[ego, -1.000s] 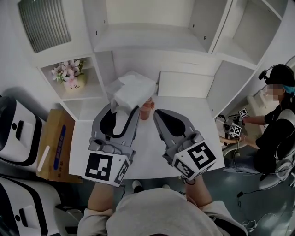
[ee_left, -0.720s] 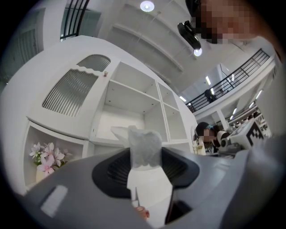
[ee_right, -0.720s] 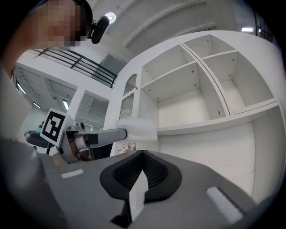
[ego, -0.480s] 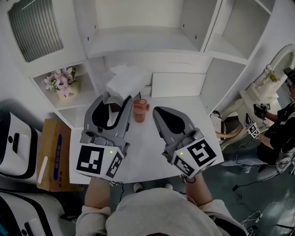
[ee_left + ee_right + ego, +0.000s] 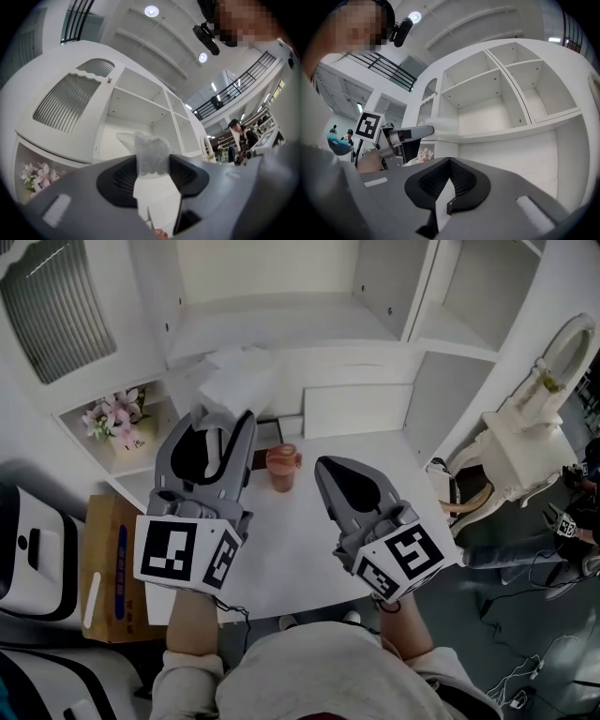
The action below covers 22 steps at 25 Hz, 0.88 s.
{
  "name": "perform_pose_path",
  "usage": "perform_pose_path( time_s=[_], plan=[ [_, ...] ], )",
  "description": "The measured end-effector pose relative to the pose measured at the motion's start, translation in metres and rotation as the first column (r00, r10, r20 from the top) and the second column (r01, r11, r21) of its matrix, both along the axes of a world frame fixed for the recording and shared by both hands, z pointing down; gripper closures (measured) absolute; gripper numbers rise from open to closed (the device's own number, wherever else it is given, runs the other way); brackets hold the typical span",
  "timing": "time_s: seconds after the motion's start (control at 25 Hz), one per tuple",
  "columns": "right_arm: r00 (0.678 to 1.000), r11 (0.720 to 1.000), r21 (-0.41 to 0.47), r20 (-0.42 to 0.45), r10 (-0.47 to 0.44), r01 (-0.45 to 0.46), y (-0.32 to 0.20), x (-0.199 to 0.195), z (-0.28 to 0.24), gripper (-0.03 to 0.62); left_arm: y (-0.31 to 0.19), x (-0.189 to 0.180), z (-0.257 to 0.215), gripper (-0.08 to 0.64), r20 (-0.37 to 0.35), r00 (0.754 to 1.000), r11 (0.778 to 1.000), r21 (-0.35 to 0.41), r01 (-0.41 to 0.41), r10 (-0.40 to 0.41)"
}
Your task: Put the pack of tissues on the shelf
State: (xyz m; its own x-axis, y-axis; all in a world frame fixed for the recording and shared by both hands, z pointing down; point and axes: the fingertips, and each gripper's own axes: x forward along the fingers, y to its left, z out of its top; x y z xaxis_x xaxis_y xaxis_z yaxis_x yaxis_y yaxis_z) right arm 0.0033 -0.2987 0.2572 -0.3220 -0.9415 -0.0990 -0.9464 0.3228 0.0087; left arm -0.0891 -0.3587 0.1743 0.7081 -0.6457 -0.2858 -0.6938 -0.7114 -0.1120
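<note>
No wording is legible; the blue label on the brown cardboard box is too small to read.

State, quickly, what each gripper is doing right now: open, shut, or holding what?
Left gripper: shut on the pack of tissues.
Right gripper: shut, empty.

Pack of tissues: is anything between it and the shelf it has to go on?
Nothing visible. The pack of tissues, clamped in the left gripper's jaws, is right at the front edge of the shelf, whose compartment shows nothing inside. The cup stands lower, out of the way.
</note>
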Motion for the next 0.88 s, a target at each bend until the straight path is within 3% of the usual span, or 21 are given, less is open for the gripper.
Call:
perform_pose_path(
  time_s=[0.36, 0.88],
  plan=[
    [0.999, 0.999, 0.002, 0.01, 0.042, -0.042, -0.014, 0.019, -0.002, 0.591, -0.026, 0.016, -0.017, 0.365, 0.008, 1.0, 0.999, 0.048, 0.01, -0.01],
    [0.996, 0.996, -0.014, -0.009, 0.085, -0.085, -0.033, 0.044, -0.008, 0.592, -0.075, 0.033, -0.032, 0.362, -0.005, 0.999, 0.998, 0.046, 0.053, -0.053]
  ],
)
